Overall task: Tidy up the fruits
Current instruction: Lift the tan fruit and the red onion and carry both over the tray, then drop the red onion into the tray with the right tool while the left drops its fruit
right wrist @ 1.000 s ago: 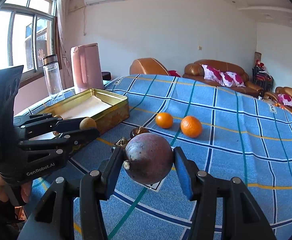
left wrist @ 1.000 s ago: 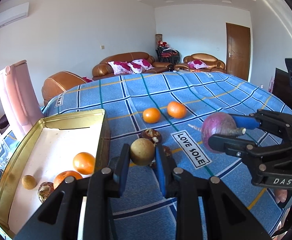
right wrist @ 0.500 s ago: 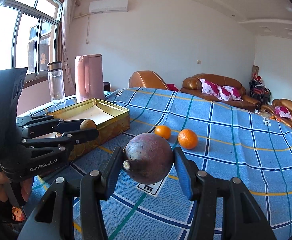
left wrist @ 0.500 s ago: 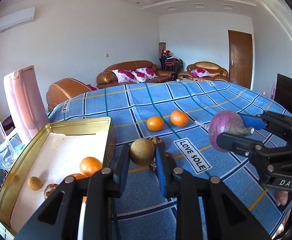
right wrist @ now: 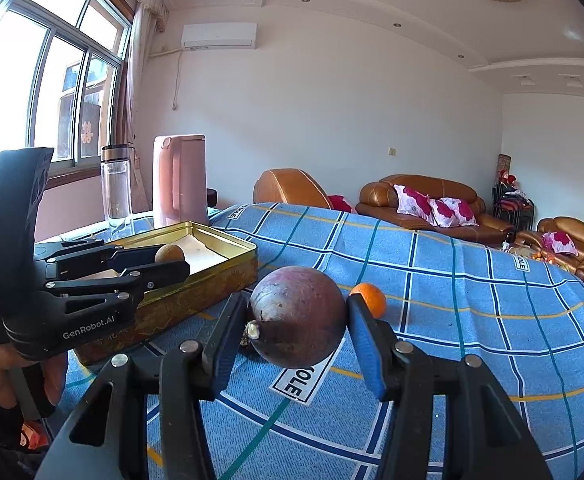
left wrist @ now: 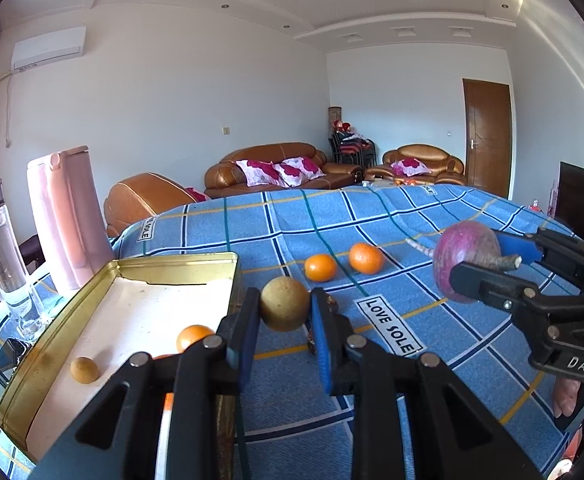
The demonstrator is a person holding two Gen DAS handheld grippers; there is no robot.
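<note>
— Above the checked blue tablecloth (left wrist: 292,220), what is each hand carrying?
— The left gripper (left wrist: 285,312) pinches a small tan fruit (left wrist: 284,309), round and matte, its jaws pressed on both sides. The right gripper (right wrist: 297,322) clamps a large purple fruit (right wrist: 297,320), smooth, dull-skinned, with a pale stub near one pad. Both fruits hang clear of the cloth.
— So which step is this?
— I'd call it the carry: two fruits picked, neither yet set down. The gold tin tray (left wrist: 172,268) lies to the left, metal-walled with a pale liner, already holding an orange (left wrist: 192,336) and a little tan ball (left wrist: 84,369).
— What does the next move ask for?
— Probably swinging the tan fruit over the tray's near rim, lowering, then spreading the jaws. Round fruit rolls, so a low release seems wise. The purple one is wide and needs free space on the liner.
— Anything left out?
— Two oranges (left wrist: 341,263) sit on the cloth beyond, close together, glossy and pebbled
</note>
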